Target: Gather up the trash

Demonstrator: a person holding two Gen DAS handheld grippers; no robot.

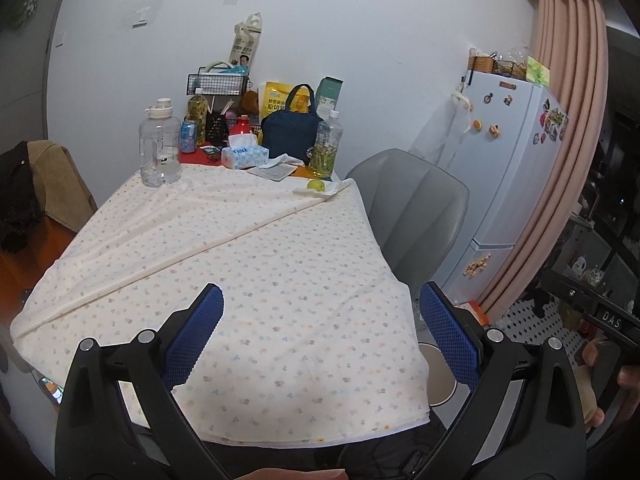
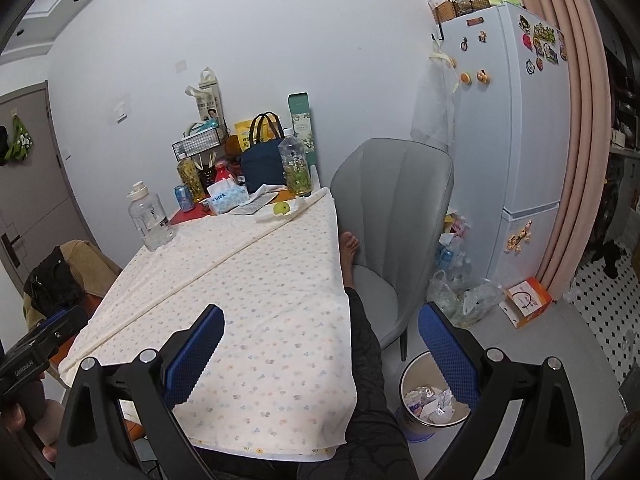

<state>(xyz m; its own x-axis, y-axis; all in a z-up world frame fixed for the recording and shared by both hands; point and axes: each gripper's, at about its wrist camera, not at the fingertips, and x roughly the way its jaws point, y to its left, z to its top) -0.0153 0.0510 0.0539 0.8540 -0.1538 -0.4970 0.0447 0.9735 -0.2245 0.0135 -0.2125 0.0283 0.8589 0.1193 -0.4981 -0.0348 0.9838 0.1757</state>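
Note:
My left gripper (image 1: 320,336) hangs open over the near end of the table's flowered cloth (image 1: 240,264), nothing between its blue pads. My right gripper (image 2: 320,356) is open too, above the table's near right corner. A white trash bin (image 2: 412,380) stands on the floor at the right of the table, holding crumpled papers and wrappers (image 2: 430,398); only its rim (image 1: 442,376) shows in the left wrist view. At the table's far end lie a crumpled white tissue (image 1: 282,159), a flat paper (image 1: 276,171) and a green fruit (image 1: 315,185) on a wrapper.
The far end holds a clear jug (image 1: 160,150), a blue can (image 1: 188,136), a tissue box (image 1: 244,153), a navy bag (image 1: 294,128) and a tea bottle (image 1: 330,144). A grey chair (image 2: 394,216) stands at the right, the person's leg (image 2: 364,340) resting on it. Plastic bags (image 2: 460,296) and an orange box (image 2: 528,300) lie by the fridge (image 2: 516,128).

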